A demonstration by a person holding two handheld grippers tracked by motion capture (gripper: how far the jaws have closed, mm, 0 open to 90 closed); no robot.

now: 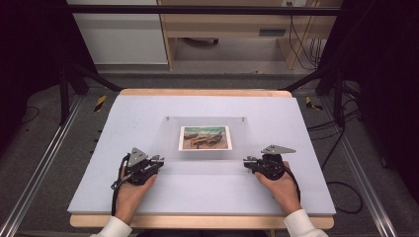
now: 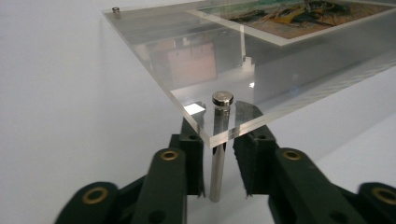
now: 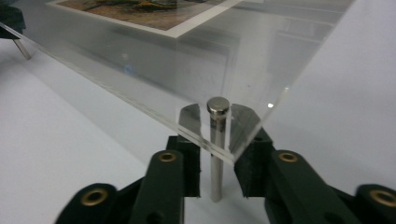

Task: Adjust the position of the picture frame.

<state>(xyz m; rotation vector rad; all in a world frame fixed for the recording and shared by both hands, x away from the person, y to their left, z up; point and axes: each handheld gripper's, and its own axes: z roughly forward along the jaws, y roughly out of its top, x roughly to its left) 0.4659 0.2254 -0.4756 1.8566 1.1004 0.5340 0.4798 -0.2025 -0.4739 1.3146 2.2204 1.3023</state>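
1. Straddling a metal leg [image 2: 218, 154], the left gripper [image 2: 218, 163] stands with its two black jaws apart; a gap shows between each pad and the leg, so nothing is pinched.
2. That leg rises upright through the near corner of a clear acrylic panel [image 2: 261, 79] and ends in a round cap on the panel's upper face.
3. The right gripper [image 3: 217, 163] takes the same pose at the other near corner: jaws spread, a second metal leg [image 3: 216, 154] standing between them, apart from both pads.
4. Seen from the high view, the left gripper [image 1: 157, 160] sits at the panel's near-left corner and the right gripper [image 1: 247, 161] at its near-right corner, each gripped from behind by a hand, the left hand [image 1: 132, 190] and the right hand [image 1: 276, 185], both with white cuffs.
5. The panel [image 1: 205, 133] lies level above the middle of a pale table mat [image 1: 148, 197], raised on its corner legs; two further leg caps show at its far corners.
6. A printed picture [image 1: 205, 138] with a white border lies flat at the panel's centre, well apart from both grippers.
7. A wooden table edge [image 1: 197, 222] frames the mat at the near and far sides.
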